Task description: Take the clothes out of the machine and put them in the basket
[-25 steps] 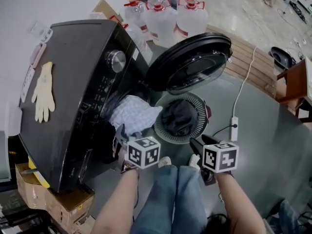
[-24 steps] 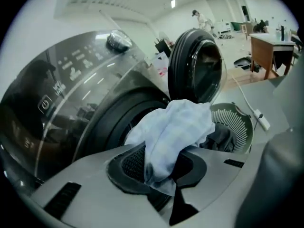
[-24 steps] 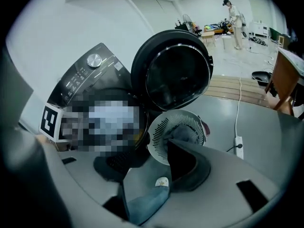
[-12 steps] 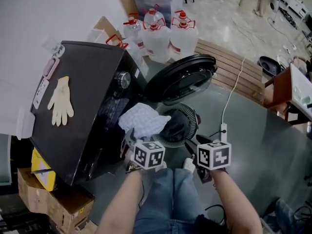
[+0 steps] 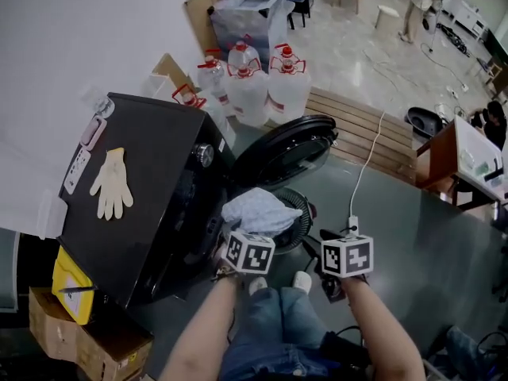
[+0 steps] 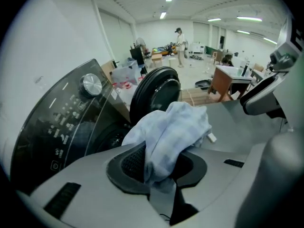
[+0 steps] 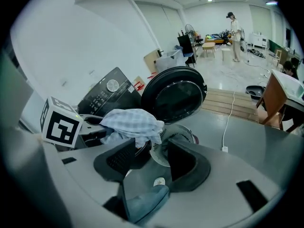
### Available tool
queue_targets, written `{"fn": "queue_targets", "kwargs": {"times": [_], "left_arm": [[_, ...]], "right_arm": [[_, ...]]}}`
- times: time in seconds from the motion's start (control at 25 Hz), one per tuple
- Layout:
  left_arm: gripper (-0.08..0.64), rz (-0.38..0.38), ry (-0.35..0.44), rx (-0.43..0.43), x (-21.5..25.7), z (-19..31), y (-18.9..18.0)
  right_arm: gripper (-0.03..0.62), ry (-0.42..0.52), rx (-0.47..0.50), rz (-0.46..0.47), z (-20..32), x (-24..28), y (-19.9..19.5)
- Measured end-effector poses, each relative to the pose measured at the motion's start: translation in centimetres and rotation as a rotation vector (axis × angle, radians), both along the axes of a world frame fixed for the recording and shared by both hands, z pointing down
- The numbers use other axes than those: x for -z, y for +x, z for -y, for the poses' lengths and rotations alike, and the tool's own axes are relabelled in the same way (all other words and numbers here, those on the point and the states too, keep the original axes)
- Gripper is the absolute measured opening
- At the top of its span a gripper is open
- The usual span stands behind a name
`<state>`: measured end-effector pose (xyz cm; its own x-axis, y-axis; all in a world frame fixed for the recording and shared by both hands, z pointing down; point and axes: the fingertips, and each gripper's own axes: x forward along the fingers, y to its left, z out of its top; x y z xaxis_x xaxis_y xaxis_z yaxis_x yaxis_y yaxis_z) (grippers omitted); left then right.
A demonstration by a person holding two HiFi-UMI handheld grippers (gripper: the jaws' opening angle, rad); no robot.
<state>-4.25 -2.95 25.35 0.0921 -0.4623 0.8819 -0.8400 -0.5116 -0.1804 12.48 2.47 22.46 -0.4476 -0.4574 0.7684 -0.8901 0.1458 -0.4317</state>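
Note:
The dark washing machine point(image 5: 143, 205) stands at the left with its round door point(image 5: 282, 153) swung open. My left gripper point(image 5: 252, 232) is shut on a pale checked cloth point(image 5: 258, 210), which hangs bunched over the left rim of the round slatted basket point(image 5: 305, 205) on the floor. In the left gripper view the cloth point(image 6: 171, 132) fills the gap between the jaws of that gripper point(image 6: 159, 163). My right gripper point(image 5: 324, 244) hovers to the right of the basket. In its own view the right gripper point(image 7: 152, 158) is open and holds nothing, with the basket point(image 7: 176, 137) and the cloth point(image 7: 133, 122) beyond it.
Several water jugs point(image 5: 258, 82) stand behind the door. A pale glove point(image 5: 111, 182) lies on the machine's top. A white power strip point(image 5: 352, 225) and its cable lie right of the basket, near wooden slats point(image 5: 373, 137). Cardboard boxes point(image 5: 79, 332) sit at lower left. The person's legs point(image 5: 278, 324) are below.
The checked cloth has come out of the drum opening and moved right, over the basket's edge. Both grippers have risen, and the head view has pulled back and up.

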Motion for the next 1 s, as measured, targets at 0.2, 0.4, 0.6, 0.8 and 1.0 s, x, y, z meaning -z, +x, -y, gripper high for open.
{"fn": "queue_targets", "kwargs": {"times": [0.2,0.4,0.6,0.8,1.0], "left_arm": [[0.089,-0.042,-0.064,-0.032,-2.2,0.7,2.5],[0.244,-0.107,-0.132,-0.057,-4.2,1.1,4.4],[0.245,-0.150,-0.109,-0.016,-2.7,2.5,4.7],[0.245,-0.186,-0.096,-0.006,-0.4,2.8,4.8],[0.244,-0.229,-0.094,-0.007,2.2,2.0,4.7]], "right_arm": [[0.209,-0.003,-0.012,0.014,0.0,-0.5,-0.2],[0.209,-0.002,-0.023,0.012,0.7,-0.7,0.0],[0.209,-0.002,-0.027,-0.001,0.7,-0.2,1.0],[0.209,0.013,-0.015,-0.014,1.0,0.9,1.5],[0.209,0.028,0.031,-0.019,0.9,2.4,1.0]]}}
